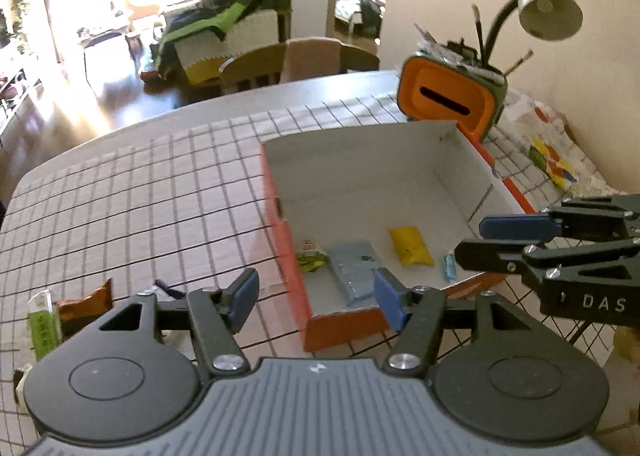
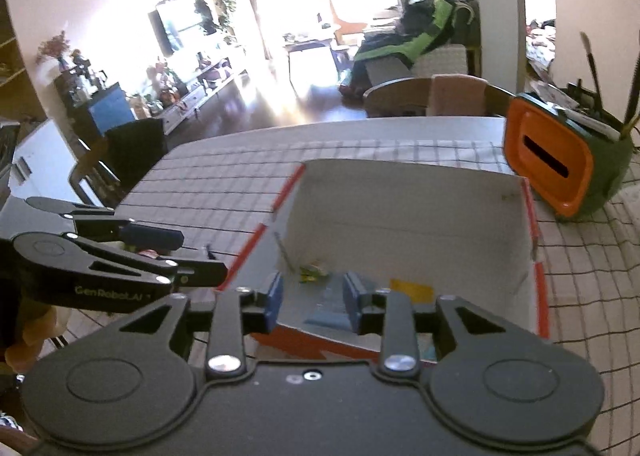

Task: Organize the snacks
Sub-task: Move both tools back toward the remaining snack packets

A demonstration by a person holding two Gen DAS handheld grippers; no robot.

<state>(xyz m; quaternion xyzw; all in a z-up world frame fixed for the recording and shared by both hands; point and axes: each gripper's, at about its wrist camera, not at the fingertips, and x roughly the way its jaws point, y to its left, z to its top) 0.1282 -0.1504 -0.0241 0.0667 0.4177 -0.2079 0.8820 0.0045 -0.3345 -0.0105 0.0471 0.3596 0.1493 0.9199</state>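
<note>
I have both tongs over the near end of the orange box (image 1: 286, 256) on the checked table (image 1: 140, 192). Left tongs (image 1: 316, 296) part open, nothing between them. Right tongs (image 2: 312, 296) narrower, also empty. In the box: yellow packet (image 1: 410, 246), light blue packet (image 1: 356, 268), green snack (image 1: 312, 258), small blue stick (image 1: 450, 268). Green bar (image 1: 44, 322) and brown wrapper (image 1: 86, 306) lie on the table, left of the box.
</note>
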